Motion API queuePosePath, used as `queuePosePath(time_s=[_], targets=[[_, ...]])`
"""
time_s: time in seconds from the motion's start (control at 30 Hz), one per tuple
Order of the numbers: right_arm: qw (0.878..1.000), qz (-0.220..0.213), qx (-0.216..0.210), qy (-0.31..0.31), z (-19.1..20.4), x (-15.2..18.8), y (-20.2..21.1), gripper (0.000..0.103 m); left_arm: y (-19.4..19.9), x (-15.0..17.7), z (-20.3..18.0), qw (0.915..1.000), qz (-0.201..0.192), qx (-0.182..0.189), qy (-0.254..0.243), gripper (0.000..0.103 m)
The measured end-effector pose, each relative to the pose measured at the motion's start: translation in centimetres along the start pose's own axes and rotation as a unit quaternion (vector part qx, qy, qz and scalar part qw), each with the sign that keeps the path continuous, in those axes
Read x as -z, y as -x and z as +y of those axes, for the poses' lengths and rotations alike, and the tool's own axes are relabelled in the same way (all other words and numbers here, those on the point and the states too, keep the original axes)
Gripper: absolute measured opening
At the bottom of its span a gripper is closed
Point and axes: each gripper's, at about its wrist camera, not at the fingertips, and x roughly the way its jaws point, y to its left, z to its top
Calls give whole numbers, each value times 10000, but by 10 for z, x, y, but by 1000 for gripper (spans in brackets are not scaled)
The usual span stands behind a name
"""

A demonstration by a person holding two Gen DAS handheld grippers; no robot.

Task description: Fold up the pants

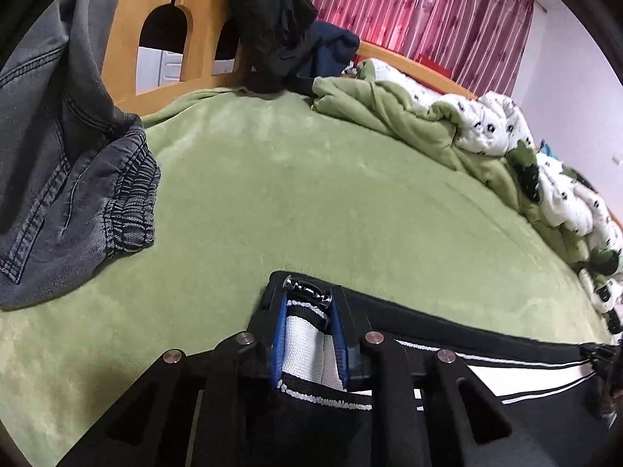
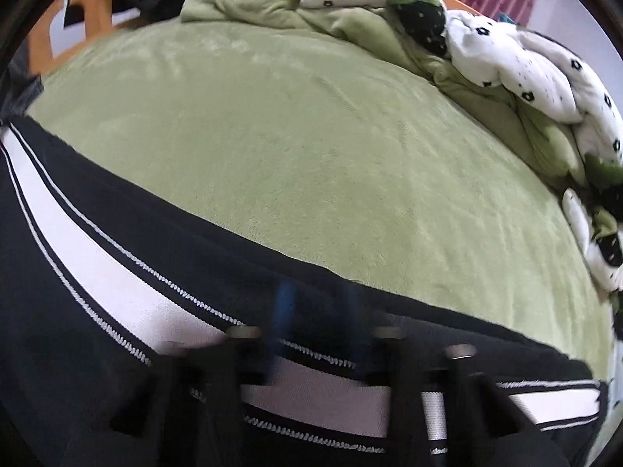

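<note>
Black pants with a white side stripe lie stretched along the near edge of a green bed cover. My left gripper is shut on the pants' end, white stripe bunched between its blue pads. In the right wrist view the same pants run from the left to the bottom right. My right gripper is blurred by motion; its fingers stand close together over the pants' black edge and seem shut on it.
Grey jeans lie at the left on the bed. Dark clothes hang over the wooden bed frame. A bunched green and white quilt lines the far right side, also in the right wrist view. Red curtains hang behind.
</note>
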Motion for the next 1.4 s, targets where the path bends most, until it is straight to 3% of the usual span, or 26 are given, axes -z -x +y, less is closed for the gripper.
queuePosePath(time_s=[0.07, 0.17, 0.33, 0.4, 0.43, 0.47, 0.5, 0.7, 0.73, 0.77, 0.8, 0.87, 0.97, 1.13, 1.4], targets=[[9992, -306, 189, 162, 5, 0, 13, 0, 6, -1, 4, 9997, -101, 164, 125, 20], [9965, -780, 58, -280, -4, -6, 31, 0, 13, -5, 5, 9993, -232, 262, 95, 20], [9974, -529, -387, -302, -6, -14, 20, 0, 3, -5, 2, 9999, -74, 142, 0, 20], [9969, -485, -551, -283, -5, -13, 18, 19, 6, -2, 2, 9998, -132, 155, -90, 20], [9967, -517, -590, -226, -2, -10, 20, 43, 9, -1, 3, 9996, -183, 202, -75, 20], [9966, -530, -600, -168, 0, -8, 20, 59, 11, 0, 4, 9994, -225, 250, -50, 20], [9966, -498, -658, -54, 2, -6, 18, 61, 14, 0, 5, 9992, -254, 294, -23, 20], [9962, -65, -858, 134, 4, -1, -6, 61, 17, 0, 7, 9989, -276, 382, -17, 20], [9949, -10, -1005, 106, 2, -2, -6, 51, 17, 1, 6, 9990, -265, 371, -27, 20], [9934, 54, -1141, 120, 2, -2, -7, 23, 16, 1, 6, 9990, -256, 364, -35, 20], [9937, 82, -1104, 203, 5, -1, -6, 14, 16, 1, 6, 9990, -252, 361, -45, 20], [9949, 75, -847, 550, 17, 0, -4, 7, 16, 1, 5, 9991, -247, 341, -62, 20], [9956, 77, -709, 605, 20, -4, 1, 3, 18, 1, 5, 9991, -260, 345, -34, 20], [9962, -532, -656, 213, 9, -12, 29, 3, 22, -5, 3, 9988, -324, 342, -105, 20], [9962, -523, -534, -446, 9, -7, -14, 3, -16, 1, 16, 9993, 119, 94, 336, 20]])
